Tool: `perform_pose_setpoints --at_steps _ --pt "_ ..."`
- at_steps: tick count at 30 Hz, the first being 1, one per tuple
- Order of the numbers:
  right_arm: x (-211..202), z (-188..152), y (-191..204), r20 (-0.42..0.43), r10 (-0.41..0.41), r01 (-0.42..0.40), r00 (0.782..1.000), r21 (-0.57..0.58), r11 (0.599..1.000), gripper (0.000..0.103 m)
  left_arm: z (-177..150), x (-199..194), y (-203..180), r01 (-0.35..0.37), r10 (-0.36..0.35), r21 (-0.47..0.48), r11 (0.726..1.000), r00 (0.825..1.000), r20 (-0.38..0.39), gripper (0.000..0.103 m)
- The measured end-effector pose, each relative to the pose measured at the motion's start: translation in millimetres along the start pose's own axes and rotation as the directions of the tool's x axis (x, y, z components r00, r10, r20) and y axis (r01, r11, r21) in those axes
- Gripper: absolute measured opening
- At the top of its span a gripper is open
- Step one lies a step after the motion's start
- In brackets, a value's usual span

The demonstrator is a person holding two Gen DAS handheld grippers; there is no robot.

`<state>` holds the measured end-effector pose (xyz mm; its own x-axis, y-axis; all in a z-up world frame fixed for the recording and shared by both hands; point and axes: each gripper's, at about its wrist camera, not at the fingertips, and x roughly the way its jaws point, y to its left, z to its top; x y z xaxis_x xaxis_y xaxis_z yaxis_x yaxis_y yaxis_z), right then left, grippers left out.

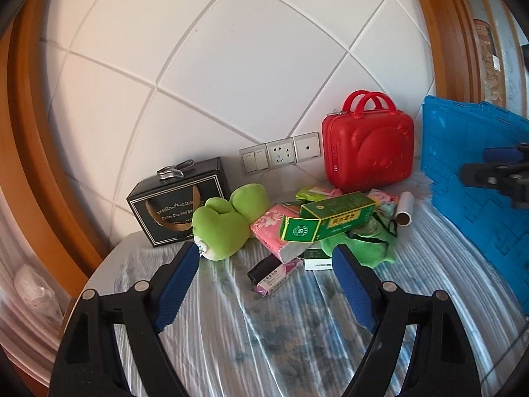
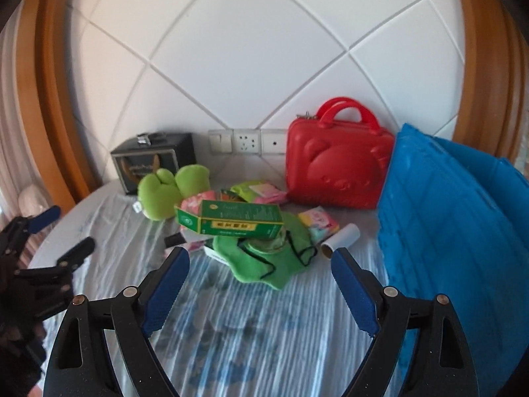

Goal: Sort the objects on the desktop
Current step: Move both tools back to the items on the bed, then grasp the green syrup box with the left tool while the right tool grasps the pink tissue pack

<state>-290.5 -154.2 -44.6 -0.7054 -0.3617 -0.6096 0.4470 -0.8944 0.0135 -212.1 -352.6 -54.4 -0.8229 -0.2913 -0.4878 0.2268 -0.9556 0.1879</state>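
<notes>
- Both grippers are on the approach, nothing picked yet; by the look of it the sort is only starting, with the pile untouched in the middle of the table (image 1: 211, 330).
- Left gripper (image 1: 266, 251): jaws wide apart, empty, aimed at the pile's near edge, where a dark tube (image 1: 263, 268) lies beside a pink packet (image 1: 280, 275).
- Right gripper (image 2: 261, 253): jaws opening, nothing between them, lined up on the green cloth (image 2: 264, 264).
- The pile: a green box (image 1: 329, 216) sits on top, tilted over a pink tissue pack (image 1: 276, 231) and the cloth; a green plush (image 1: 228, 218) leans at the left, a paper roll (image 1: 404, 210) lies at the right.
- Red case (image 1: 368, 142) stands upright at the wall, blue crate (image 1: 469, 178) at the right: the crate is my guess for where things go.
- Next move calls for taking the top piece first; pulling the cloth would likely tip the box.
- The left view shows the tube, the packet and a clip (image 1: 173, 170) on the black box (image 1: 175, 205) clearly; the right view hides most of the first two.
- The right view shows the cloth's black cord (image 2: 301, 248) and the person's dark glove (image 2: 20, 297) holding the left gripper.
</notes>
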Motion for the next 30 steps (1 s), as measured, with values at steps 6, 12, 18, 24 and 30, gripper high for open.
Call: perform_pose_setpoints --at_steps 6,12,18,24,30 --pt "139.6 52.3 -0.3 -0.168 -0.011 0.002 0.986 -0.052 0.999 0.088 -8.5 43.0 17.2 0.016 -0.018 -0.036 0.999 0.998 -0.054 0.082" --pt "282.9 84.7 -19.9 -0.321 -0.110 0.107 0.941 -0.027 0.994 0.088 -14.9 59.4 43.0 -0.037 0.034 -0.047 0.998 0.998 -0.061 0.082" --pt "316.2 45.1 -28.9 -0.501 -0.002 -0.001 0.865 -0.005 1.000 0.086 -3.5 77.3 50.8 -0.040 0.038 -0.058 0.998 0.999 -0.036 0.082" --pt "209.2 -5.7 -16.3 -0.399 0.136 -0.157 0.907 -0.018 0.988 0.087 5.5 91.0 42.3 -0.003 0.002 -0.057 0.998 1.000 -0.024 0.082" --pt "138.6 -55.3 -29.1 -0.376 0.153 -0.114 0.914 0.125 0.986 0.090 -3.2 83.3 43.4 0.006 -0.006 -0.007 1.000 1.000 0.001 0.082"
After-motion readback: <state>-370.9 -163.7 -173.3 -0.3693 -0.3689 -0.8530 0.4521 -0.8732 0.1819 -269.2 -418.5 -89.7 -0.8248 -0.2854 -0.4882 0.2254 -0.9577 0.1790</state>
